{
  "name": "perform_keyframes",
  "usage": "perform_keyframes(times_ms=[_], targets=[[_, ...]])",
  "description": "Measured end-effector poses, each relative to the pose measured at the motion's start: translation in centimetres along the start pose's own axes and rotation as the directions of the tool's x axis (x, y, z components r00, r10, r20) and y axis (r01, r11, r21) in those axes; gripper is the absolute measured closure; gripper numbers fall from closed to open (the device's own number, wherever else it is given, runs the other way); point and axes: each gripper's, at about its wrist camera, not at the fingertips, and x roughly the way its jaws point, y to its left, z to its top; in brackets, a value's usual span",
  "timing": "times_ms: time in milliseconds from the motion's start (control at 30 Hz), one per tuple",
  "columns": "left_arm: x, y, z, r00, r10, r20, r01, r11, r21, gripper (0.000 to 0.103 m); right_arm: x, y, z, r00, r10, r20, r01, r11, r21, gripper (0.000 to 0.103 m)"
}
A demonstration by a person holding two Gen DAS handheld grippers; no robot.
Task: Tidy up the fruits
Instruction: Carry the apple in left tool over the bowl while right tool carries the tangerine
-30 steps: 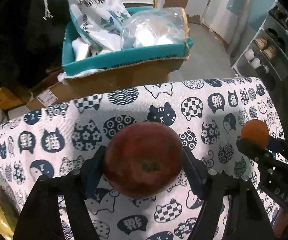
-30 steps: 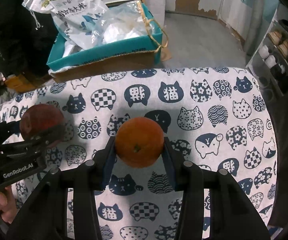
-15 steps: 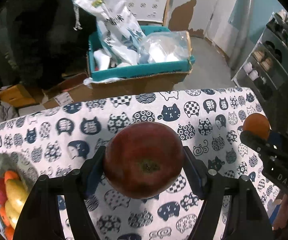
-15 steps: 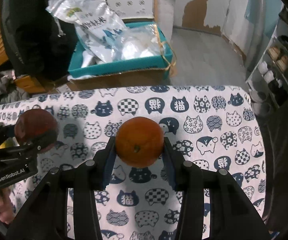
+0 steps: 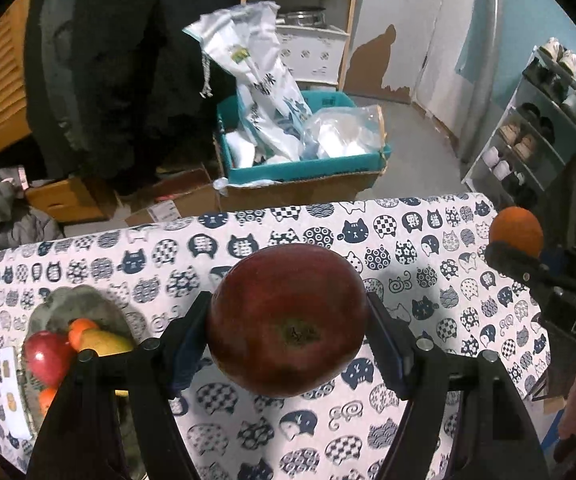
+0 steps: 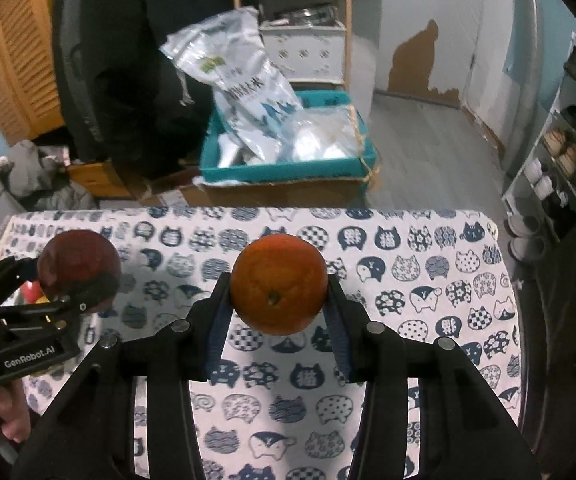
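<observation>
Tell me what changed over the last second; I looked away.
Both hand-held grippers rose from the tablecloth: more room shows, and the fruit plate came into the left view. Unchanged: left hand-held gripper grips the apple, right the orange.

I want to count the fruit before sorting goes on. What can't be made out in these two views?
- Left wrist view: the tray is partly hidden by the left gripper holding the apple; its fruit can't be counted.
- Right wrist view: the tray is hidden behind the left gripper.
- Both views: the cloth under the orange and right gripper is covered.
</observation>
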Motion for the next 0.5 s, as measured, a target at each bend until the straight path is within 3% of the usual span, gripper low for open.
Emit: perform_keyframes(times_ms=[500], targets=[[-7.3,5.9,-2.8,0.997,0.049,0.065,-0.046,0.998,-0.050,0.028,-4.1,6.5,0.2,0.994,0.090,0.063,-0.084,0.992,-0.091,0.060]])
